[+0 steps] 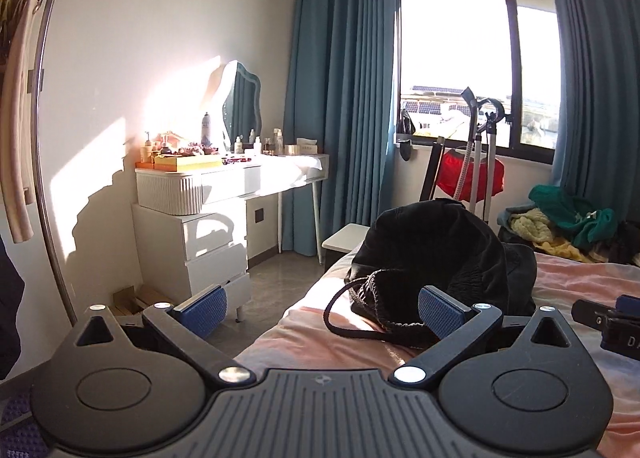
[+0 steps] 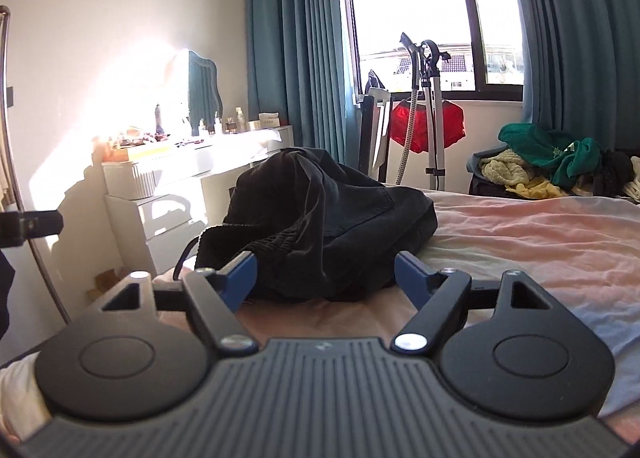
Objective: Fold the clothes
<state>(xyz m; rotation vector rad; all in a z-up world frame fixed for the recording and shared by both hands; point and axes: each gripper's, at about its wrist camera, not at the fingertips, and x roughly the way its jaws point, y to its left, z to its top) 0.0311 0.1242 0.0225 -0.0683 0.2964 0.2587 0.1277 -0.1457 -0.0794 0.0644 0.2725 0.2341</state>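
A black garment (image 1: 436,258), bunched into a loose heap with a ribbed waistband and a dark cord (image 1: 340,322) trailing from it, lies on the bed (image 1: 580,290), which is covered by a pink sheet. In the left wrist view the heap sits at lower centre, near the bed's left edge; in the right wrist view it (image 2: 320,217) fills the middle of the frame.

The left tongs (image 1: 322,312) are released, their blue pads spread wide. The right pad (image 1: 438,316) stands just in front of the garment's waistband, while the left pad (image 1: 204,310) shows against the floor and drawers beyond the bed edge. Whether the right pad touches the cloth I cannot tell.

The right tongs (image 2: 324,284) are likewise released, blue pads apart on either side of the near edge of the heap, with the cloth between them but not pinched. Part of the right tongs also shows at the right edge of the left wrist view (image 1: 608,324).

Upper left of both frames holds a white dressing surface (image 1: 248,173) with a mirror (image 1: 242,105) and bottles. Teal curtains (image 1: 340,77) frame a bright window (image 1: 456,57). A garment steamer (image 2: 430,105) stands before red cloth (image 2: 428,125) at centre. A pile of green and yellow clothes (image 2: 548,165) lies at the right, well apart from the black garment.
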